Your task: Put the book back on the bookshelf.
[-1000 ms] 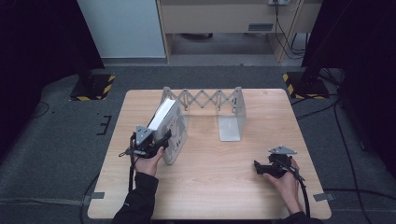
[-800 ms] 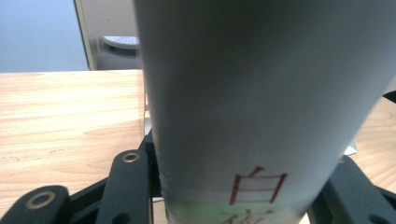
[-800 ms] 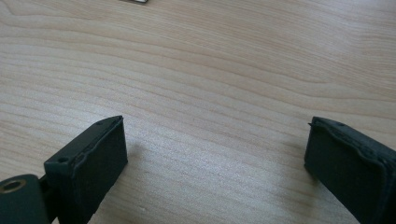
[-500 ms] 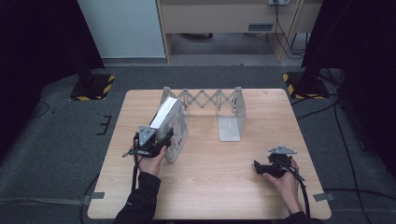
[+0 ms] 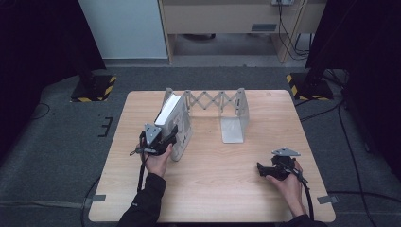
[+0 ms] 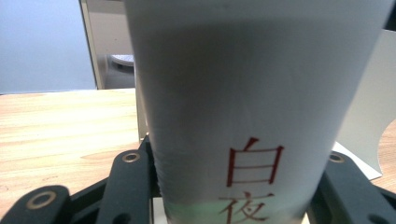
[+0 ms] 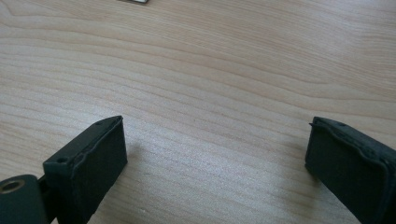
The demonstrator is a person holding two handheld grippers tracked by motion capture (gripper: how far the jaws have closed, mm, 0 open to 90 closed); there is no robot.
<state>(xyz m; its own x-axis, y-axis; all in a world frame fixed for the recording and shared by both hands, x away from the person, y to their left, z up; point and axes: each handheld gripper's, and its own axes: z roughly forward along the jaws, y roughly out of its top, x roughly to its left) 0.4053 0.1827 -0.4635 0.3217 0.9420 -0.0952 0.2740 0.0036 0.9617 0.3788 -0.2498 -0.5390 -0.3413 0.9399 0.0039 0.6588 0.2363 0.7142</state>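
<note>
A white book [image 5: 170, 109] with red characters on its spine [image 6: 243, 102] stands tilted at the left end of a grey accordion book rack [image 5: 215, 100], against the rack's left end plate [image 5: 183, 135]. My left gripper [image 5: 171, 136] is shut on the book's near edge; in the left gripper view its black jaws [image 6: 233, 191] press on both sides of the spine. My right gripper [image 5: 261, 169] rests low over the table at the front right. Its jaws stand wide apart [image 7: 215, 154] with only bare wood between them.
The wooden table [image 5: 213, 189] has free room in its middle and front. The rack's right end plate [image 5: 234, 126] stands upright near the table's centre back. Dark stands with yellow-black bases [image 5: 94, 87] flank the table on the floor.
The left gripper with the book has edged slightly to the right, toward the rack. The right gripper has kept still.
</note>
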